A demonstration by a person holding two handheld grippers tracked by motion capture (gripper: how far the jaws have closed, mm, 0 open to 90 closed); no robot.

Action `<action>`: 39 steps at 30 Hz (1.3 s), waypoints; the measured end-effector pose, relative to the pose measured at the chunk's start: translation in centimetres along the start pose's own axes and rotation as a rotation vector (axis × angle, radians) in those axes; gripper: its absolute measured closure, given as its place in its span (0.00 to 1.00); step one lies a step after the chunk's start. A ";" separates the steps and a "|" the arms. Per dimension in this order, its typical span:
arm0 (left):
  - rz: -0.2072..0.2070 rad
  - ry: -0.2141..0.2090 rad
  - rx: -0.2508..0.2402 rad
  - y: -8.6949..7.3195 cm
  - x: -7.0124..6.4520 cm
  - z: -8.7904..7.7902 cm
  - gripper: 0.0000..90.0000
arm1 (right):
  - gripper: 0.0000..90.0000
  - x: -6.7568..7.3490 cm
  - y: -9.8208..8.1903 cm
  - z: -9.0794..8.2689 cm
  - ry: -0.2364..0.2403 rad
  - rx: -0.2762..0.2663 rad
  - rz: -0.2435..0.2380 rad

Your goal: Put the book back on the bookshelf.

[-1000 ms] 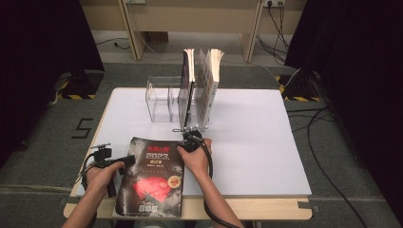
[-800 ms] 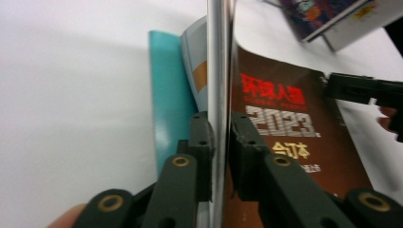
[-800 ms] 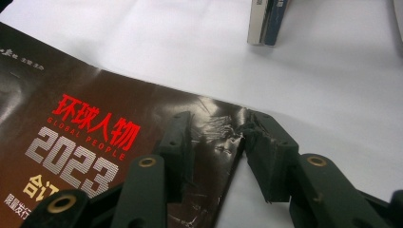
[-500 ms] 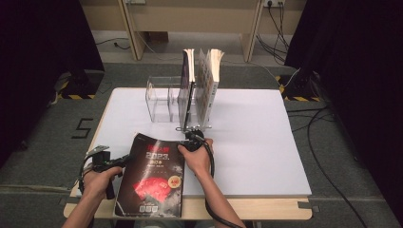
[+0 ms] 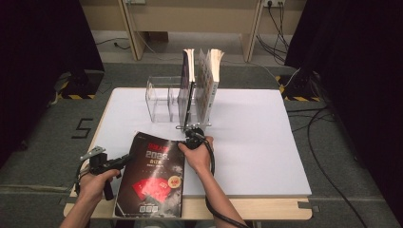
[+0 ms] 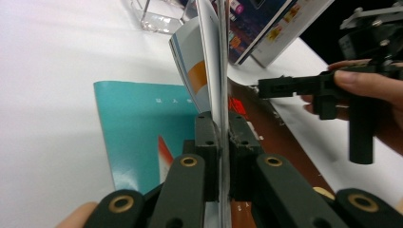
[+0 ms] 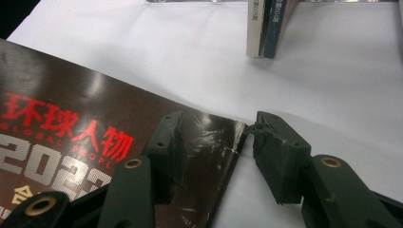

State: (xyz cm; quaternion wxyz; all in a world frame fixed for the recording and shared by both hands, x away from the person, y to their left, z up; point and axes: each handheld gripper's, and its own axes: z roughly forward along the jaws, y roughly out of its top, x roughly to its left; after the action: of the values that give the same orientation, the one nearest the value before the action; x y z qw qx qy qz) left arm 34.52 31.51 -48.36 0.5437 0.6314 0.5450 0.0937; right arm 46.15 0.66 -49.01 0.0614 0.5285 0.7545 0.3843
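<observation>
A white tabletop [image 5: 247,142] with a pale wooden front edge stood on grey carpet; black curtains hung at both sides, a light wooden frame crossed the far floor, cables trailed at the right, yellow-and-black hazard tape marked the floor at both far corners of the tabletop, and a "5" [image 5: 83,128] was marked on the carpet at the left. Near the tabletop's far edge a clear acrylic book stand [image 5: 161,97] held two upright books [image 5: 204,80] leaning together at its right end. A dark magazine [image 5: 152,175] lay at the near left, its lower end overhanging the front edge. Its cover carried red Chinese characters "环球人物", the line "GLOBAL PEOPLE" beneath, large grey "2023" and a red block lower down; smaller print was too fine to read. The left hand-held gripper [image 5: 121,161], at the magazine's left edge, was pressed together on the raised front cover and a few pages, pinching them edge-on in the left gripper view [image 6: 220,142]; a teal inner page [image 6: 138,128] with illegible white print lay open beside the jaws. The right hand-held gripper [image 5: 192,135], at the magazine's upper right corner, had just been opening: in the right gripper view [image 7: 216,147] its jaws stood spread, astride that corner, the right pad clear of the cover's edge
</observation>
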 end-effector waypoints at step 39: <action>-0.008 0.067 0.015 -1.2 0.8 1.2 0.94 | 0.80 -0.6 0.0 0.3 0.040 0.004 0.062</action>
State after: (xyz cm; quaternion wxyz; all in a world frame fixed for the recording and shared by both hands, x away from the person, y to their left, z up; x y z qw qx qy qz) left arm 35.01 31.27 -50.13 0.5210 0.6296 0.5661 0.1084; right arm 46.59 0.30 -49.43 0.0332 0.5438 0.7398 0.3949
